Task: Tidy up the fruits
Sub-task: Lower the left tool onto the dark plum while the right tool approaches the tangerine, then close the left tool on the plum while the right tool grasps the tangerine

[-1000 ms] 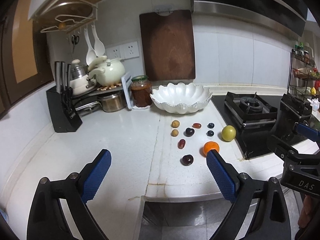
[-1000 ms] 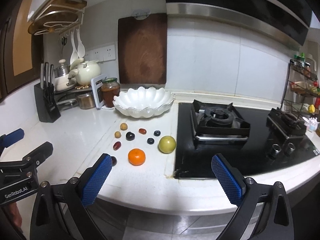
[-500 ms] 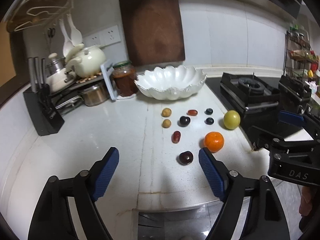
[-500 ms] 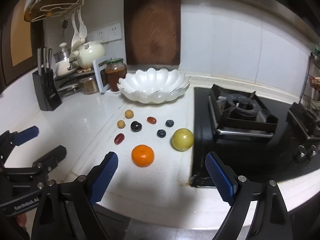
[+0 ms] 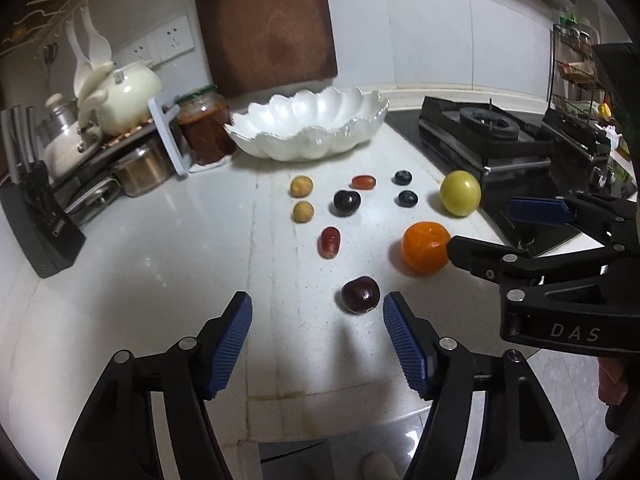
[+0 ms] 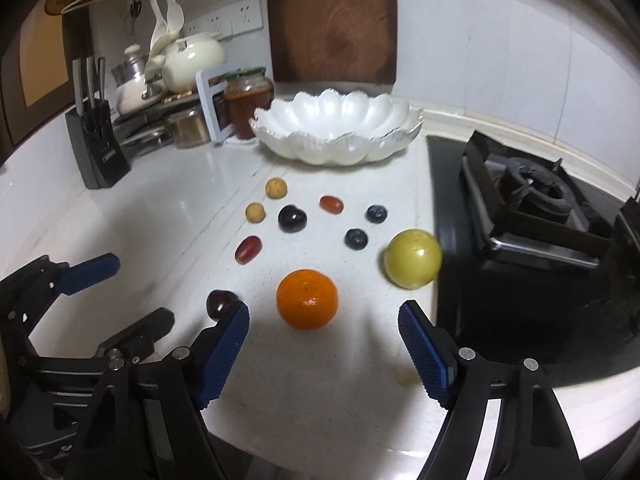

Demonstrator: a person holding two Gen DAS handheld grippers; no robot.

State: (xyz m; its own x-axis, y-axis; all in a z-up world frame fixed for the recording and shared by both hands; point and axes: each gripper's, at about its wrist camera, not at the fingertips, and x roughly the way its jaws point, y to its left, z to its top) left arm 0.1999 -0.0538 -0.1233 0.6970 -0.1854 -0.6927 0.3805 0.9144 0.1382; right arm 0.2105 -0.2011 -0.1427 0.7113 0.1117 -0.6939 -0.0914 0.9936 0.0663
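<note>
Both tools had come down and forward over the front edge of the counter (image 5: 160, 264), and their jaws had just been closing from a wide spread to a narrower one. Neither yet held anything. The left tool (image 5: 316, 332) was still spread, with nothing between its blue pads; the dark cherry (image 5: 360, 294) lay just ahead of its right pad, near the front edge. The right tool (image 6: 324, 344) was also spread, tilted down at the counter, with the orange (image 6: 307, 298) sitting just beyond the gap between its pads and not touched.

That looked like a paired approach: each tool narrowing toward the nearest fruit, cherry for the left, orange for the right. All the fruit remained on the counter, including the green fruit (image 6: 413, 258) beside the stove (image 6: 532, 216). The white scalloped bowl (image 6: 340, 148) at the back edge stood empty, so sorting had not begun.

Both tools pointed steeply downward, side by side, the right one's arm crossing the left view's right side.
</note>
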